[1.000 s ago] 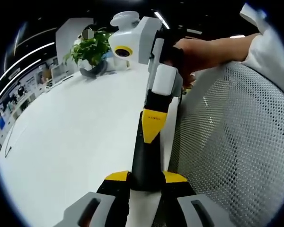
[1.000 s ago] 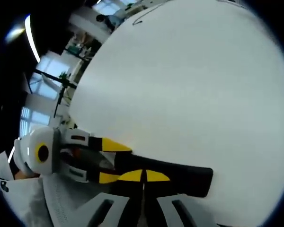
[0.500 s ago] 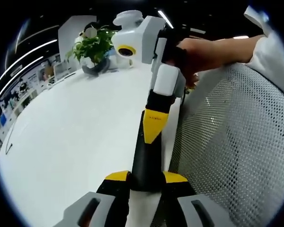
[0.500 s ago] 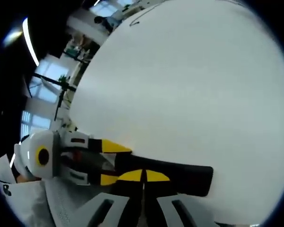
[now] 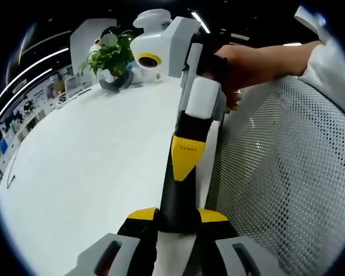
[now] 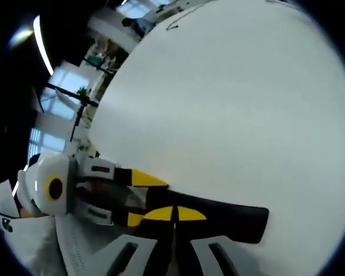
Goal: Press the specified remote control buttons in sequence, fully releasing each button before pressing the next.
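The left gripper is clamped on the near end of the black remote control, held above the white table; the right gripper, jaws together, presses its top. Rigid, light, smooth plastic: hold the sides

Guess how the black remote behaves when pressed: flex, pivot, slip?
Likely stiff: the black remote runs straight out of the left gripper without sagging. Clamped at one end only, it may pivot under the right gripper pressing on it. Its smooth casing could slip.
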The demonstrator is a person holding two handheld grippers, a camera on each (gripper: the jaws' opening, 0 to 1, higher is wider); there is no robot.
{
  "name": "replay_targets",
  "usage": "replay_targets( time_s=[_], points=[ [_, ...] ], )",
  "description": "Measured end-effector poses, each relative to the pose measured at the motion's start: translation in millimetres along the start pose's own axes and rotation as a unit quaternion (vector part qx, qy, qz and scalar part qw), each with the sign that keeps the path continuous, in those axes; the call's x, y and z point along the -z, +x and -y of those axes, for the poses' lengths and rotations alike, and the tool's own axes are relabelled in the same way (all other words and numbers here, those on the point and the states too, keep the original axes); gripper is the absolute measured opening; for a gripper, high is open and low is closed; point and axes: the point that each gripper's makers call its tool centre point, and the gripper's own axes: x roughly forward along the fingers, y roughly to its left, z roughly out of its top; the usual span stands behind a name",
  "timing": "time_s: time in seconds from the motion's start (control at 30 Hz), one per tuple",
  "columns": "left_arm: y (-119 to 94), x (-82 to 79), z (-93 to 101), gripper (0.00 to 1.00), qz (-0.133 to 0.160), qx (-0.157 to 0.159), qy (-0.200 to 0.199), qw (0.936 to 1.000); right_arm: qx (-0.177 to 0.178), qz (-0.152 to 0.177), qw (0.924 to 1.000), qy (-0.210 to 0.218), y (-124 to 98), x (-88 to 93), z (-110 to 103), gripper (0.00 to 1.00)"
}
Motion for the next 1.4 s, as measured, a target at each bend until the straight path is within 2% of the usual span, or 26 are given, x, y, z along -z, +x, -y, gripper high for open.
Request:
replay_targets(
  time_s=[0.3, 0.63, 0.97, 1.03, 1.07, 1.1, 1.13, 1.23, 1.4],
  points=[
    [0.2, -0.1, -0.3, 0.25, -0.003, -0.001, -0.003, 1.0000, 0.012, -0.003, 0.9998, -0.013, 0.9, 1.0, 2.2, 0.00],
    [0.4, -0.6, -0.6, 0.25, -0.003, -0.003, 0.000, 1.0000, 0.018, 0.002, 0.9998, -0.006, 1.3, -0.1, 3.4, 0.00],
    [0.9, -0.8, -0.8, 0.25, -0.021, -0.012, -0.012, 0.9996, 0.029, 0.014, 0.9993, -0.018, 1.3, 0.0, 3.5, 0.00],
    [0.9, -0.9, -0.6, 0.25, -0.020, -0.013, -0.011, 0.9996, 0.047, 0.027, 0.9985, 0.001, 1.0, -0.5, 4.0, 0.00],
    [0.9, -1.0, -0.6, 0.25, -0.020, -0.014, -0.011, 0.9996, 0.063, 0.033, 0.9975, -0.005, 0.5, 0.7, 3.7, 0.00],
    [0.8, -0.8, -0.6, 0.25, -0.018, -0.016, -0.011, 0.9997, 0.078, 0.036, 0.9956, -0.038, 0.7, 0.1, 3.6, 0.00],
    [0.8, -0.9, -0.7, 0.25, -0.016, -0.016, -0.012, 0.9997, 0.084, 0.034, 0.9947, -0.049, 0.9, 0.2, 3.1, 0.00],
    [1.1, -1.5, -0.7, 0.25, -0.011, -0.017, -0.013, 0.9997, 0.090, 0.028, 0.9946, -0.043, 2.3, -0.7, 2.2, 0.00],
    [1.3, -2.1, -0.6, 0.25, -0.012, -0.016, -0.012, 0.9997, 0.083, 0.038, 0.9958, -0.001, 0.9, -0.8, 6.0, 0.00]
  ],
)
